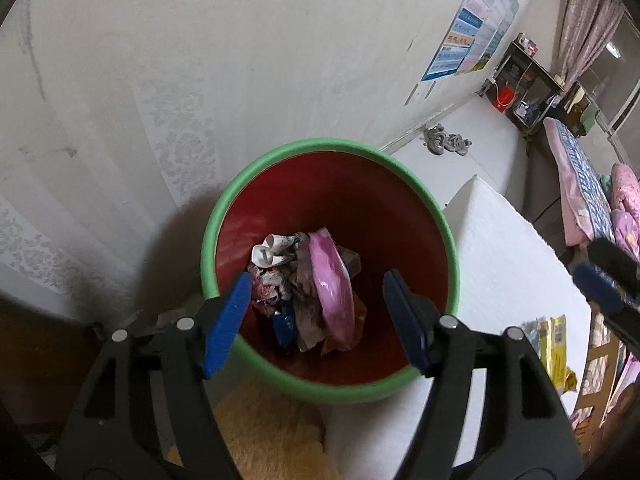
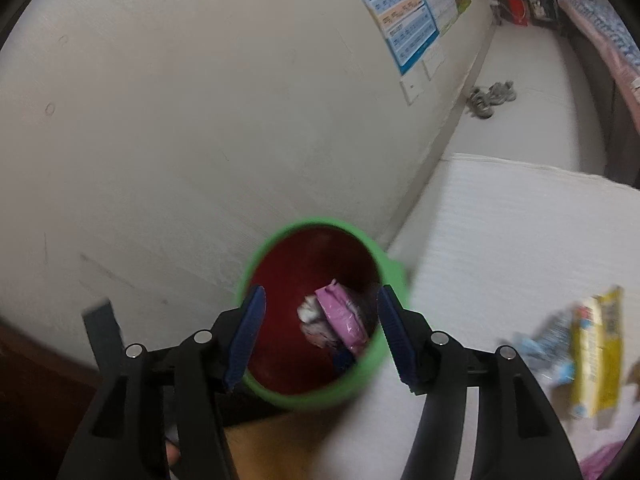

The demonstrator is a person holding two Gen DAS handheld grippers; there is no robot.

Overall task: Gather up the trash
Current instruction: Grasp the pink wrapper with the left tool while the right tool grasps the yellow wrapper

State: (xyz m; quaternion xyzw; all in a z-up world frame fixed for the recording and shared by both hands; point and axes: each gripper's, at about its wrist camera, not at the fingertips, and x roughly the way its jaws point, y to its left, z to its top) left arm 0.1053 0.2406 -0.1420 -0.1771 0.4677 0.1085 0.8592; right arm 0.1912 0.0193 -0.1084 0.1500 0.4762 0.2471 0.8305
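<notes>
A red bin with a green rim stands against the wall and holds several crumpled wrappers, among them a pink packet and white paper. My left gripper hangs open and empty just above the bin's mouth. My right gripper is also open and empty, higher above the same bin, with the pink packet below it. A yellow wrapper and a light blue wrapper lie on the white surface to the right. The yellow one also shows in the left wrist view.
The white padded surface runs along the wall beside the bin. A tan soft object lies below the bin. Shoes sit on the floor by the wall. A bed with pink bedding and a dark shelf are farther back.
</notes>
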